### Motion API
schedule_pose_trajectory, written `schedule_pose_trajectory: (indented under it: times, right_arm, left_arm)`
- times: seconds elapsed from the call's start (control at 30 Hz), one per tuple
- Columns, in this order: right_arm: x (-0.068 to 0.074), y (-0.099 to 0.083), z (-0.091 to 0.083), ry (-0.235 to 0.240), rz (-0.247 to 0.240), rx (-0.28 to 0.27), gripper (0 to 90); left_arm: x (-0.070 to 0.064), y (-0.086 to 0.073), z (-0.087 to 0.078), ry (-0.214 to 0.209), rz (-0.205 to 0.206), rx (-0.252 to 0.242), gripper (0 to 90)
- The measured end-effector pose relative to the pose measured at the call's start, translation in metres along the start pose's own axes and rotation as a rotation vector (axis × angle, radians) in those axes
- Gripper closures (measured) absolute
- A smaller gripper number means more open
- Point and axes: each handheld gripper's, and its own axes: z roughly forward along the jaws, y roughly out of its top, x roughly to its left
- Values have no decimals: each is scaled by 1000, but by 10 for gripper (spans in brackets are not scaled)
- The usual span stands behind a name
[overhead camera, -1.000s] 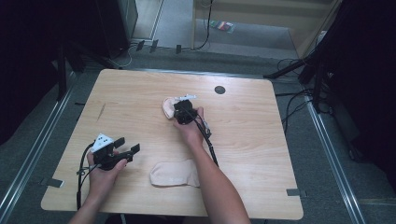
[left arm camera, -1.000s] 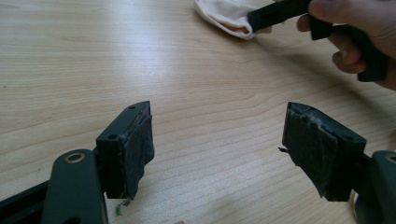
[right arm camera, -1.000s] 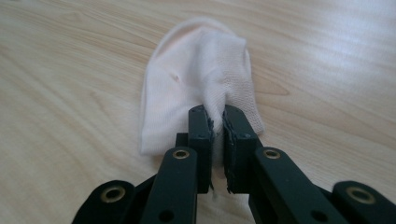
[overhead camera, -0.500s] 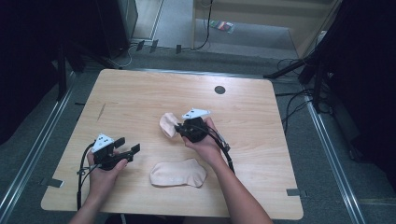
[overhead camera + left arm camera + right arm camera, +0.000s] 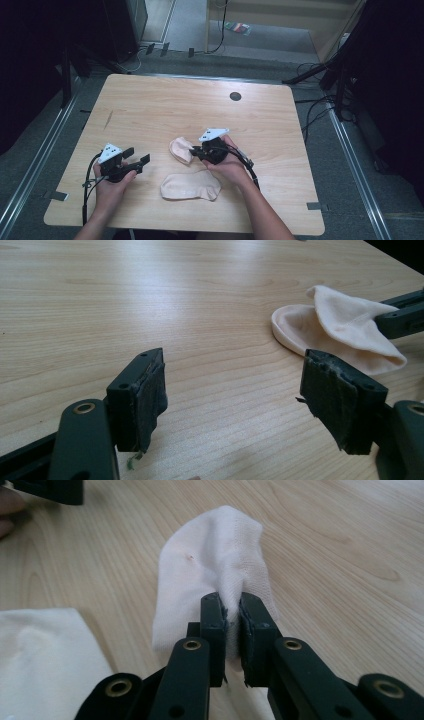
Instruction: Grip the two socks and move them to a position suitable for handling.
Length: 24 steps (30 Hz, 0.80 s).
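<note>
Since half a second ago, my right gripper (image 5: 198,150) has drawn the pinched sock (image 5: 180,149) back from the middle of the table (image 5: 150,105) toward my side; one second ago it was farther out still. Taking the flat sock (image 5: 190,186) as the landmark: it lies nearest my edge of the table, with my right hand (image 5: 225,162) just above its far right corner. My left gripper (image 5: 136,155) sits to the left of the flat sock, apart from it, jaws spread wide and holding nothing; the left gripper view confirms bare wood between the two pads. Just beyond the flat sock, the pinched sock rests on the wood, one fold raised. In the right gripper view my right gripper (image 5: 231,611) has its jaws nearly closed, a ridge of that sock's (image 5: 210,560) fabric clamped between them. Far beyond the flat sock, a dark round grommet (image 5: 235,96) sits in the tabletop.
</note>
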Motion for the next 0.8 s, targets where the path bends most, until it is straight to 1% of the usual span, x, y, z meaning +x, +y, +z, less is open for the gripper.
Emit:
schedule_pose_trajectory:
  times: [0.03,0.07,0.1,0.13,0.17,0.2,0.23,0.27,0.3,0.33,0.37,0.4,0.43,0.47,0.5,0.53,0.57,0.6,0.63,0.67,0.7,0.73,0.77,0.8]
  right_arm:
    - [-4,-2,2,-35,0,7,768]
    - [-5,-2,2,-53,5,14,687]
    - [-5,-2,2,-53,5,14,687]
    - [-6,-3,3,-86,12,16,605]
    - [-9,-2,3,-128,30,19,525]
    - [-9,-2,3,-128,30,19,525]
    - [-9,1,-2,-144,62,-1,491]
    - [-7,4,-5,-152,78,-12,498]
    - [-5,7,-8,-156,80,-26,513]
    - [-5,7,-8,-156,80,-26,513]
    - [4,15,-11,-164,108,-38,574]
    - [4,15,-11,-164,108,-38,574]
    - [14,23,-7,-200,140,-17,614]
    - [14,23,-7,-200,140,-17,614]
    - [23,29,0,-220,195,-6,619]
    - [23,29,0,-220,195,-6,619]
    - [31,35,8,-232,252,-1,606]
    - [31,35,8,-232,252,-1,606]
    - [38,41,18,-268,297,11,591]
    - [38,41,18,-268,297,11,591]
    - [41,45,27,-295,339,7,584]
    - [41,45,27,-295,339,7,584]
    - [42,49,34,-335,379,2,557]
    - [42,49,34,-335,379,2,557]
  left_arm:
    - [0,0,0,-1,-3,-1,270]
    - [0,0,0,-1,-3,-1,271]
    - [0,0,0,-1,-3,-1,270]
    - [0,0,0,-1,-3,0,270]
    - [0,0,0,-1,-3,0,270]
    - [0,0,0,-1,-4,-1,270]
    - [0,0,0,-1,-3,-1,271]
    - [0,0,0,-1,-3,-1,271]
    - [0,0,1,0,0,-1,271]
    - [0,0,1,0,0,-1,272]
    - [-1,0,1,6,4,0,274]
    - [-1,0,1,6,4,0,279]
    - [-3,1,1,16,16,1,286]
    - [-3,1,1,16,16,1,296]
    - [-4,2,1,34,27,3,309]
    - [-4,2,1,34,27,3,327]
    - [-6,4,3,58,36,19,345]
    - [-6,4,3,58,36,19,360]
    - [-7,5,5,72,36,29,374]
    - [-8,7,6,68,18,27,374]
    - [-11,12,9,43,10,20,399]
    - [-11,12,9,43,10,20,405]
    - [-16,17,12,48,46,16,409]
    - [-16,17,12,48,46,16,415]
